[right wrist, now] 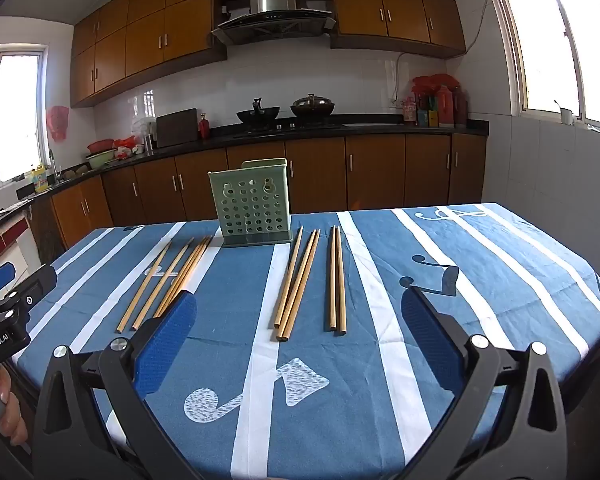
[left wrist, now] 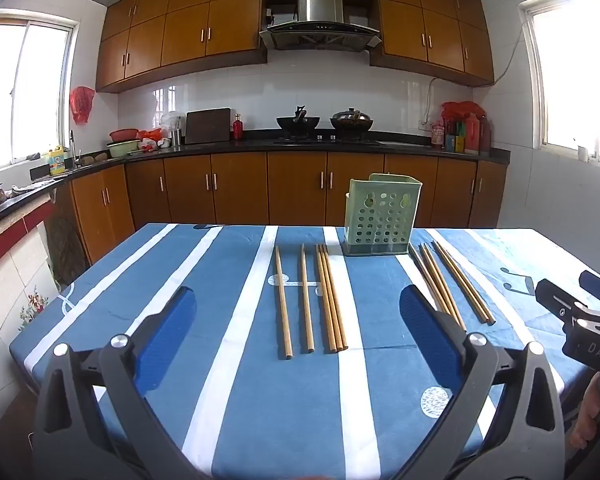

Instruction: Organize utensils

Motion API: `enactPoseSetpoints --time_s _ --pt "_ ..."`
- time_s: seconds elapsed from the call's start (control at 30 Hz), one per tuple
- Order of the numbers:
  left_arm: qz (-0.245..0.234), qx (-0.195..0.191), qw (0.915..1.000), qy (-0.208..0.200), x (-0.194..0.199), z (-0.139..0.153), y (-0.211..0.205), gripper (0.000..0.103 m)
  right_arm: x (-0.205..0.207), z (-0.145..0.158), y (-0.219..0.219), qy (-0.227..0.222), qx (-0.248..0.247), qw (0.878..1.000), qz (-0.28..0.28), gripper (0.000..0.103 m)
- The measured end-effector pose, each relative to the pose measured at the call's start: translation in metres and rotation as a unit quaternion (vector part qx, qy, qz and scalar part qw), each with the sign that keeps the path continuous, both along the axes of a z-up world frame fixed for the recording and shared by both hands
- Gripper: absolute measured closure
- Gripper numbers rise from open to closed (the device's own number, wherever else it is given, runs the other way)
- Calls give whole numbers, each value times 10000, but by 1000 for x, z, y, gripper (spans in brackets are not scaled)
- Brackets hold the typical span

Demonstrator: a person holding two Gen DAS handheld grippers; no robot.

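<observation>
Several wooden chopsticks lie on the blue striped tablecloth [left wrist: 240, 420] in two groups. The left group [left wrist: 312, 300] [right wrist: 168, 280] lies left of a pale green perforated holder [left wrist: 380, 220] [right wrist: 252, 204]. The right group [left wrist: 452, 284] [right wrist: 308, 280] lies to the holder's right. The holder stands upright at the table's far side. My left gripper [left wrist: 298, 308] hovers open above the near table, nothing between its blue pads. My right gripper [right wrist: 300, 312] is open too, empty, above the near end of the right group. Each gripper shows at the edge of the other's view.
The table's near edge and both sides drop off to the floor. Behind the table runs a dark kitchen counter [left wrist: 340, 144] with woks, bottles and bowls, wooden cabinets below and above. A hand [right wrist: 8, 408] holds the left gripper's handle.
</observation>
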State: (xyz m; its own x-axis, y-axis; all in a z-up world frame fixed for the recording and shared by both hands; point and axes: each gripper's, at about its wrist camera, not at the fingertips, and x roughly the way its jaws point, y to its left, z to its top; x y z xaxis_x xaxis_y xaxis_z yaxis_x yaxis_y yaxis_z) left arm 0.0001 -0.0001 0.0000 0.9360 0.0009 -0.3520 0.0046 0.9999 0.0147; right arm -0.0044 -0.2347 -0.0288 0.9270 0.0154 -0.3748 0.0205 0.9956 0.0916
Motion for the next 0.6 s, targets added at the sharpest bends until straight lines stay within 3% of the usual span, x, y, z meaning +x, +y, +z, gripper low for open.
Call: enactPoseSetpoints --time_s 0.6 --pt "-10 -13 10000 5 0 0 0 4 -1 0 -1 1 28 10000 0 2"
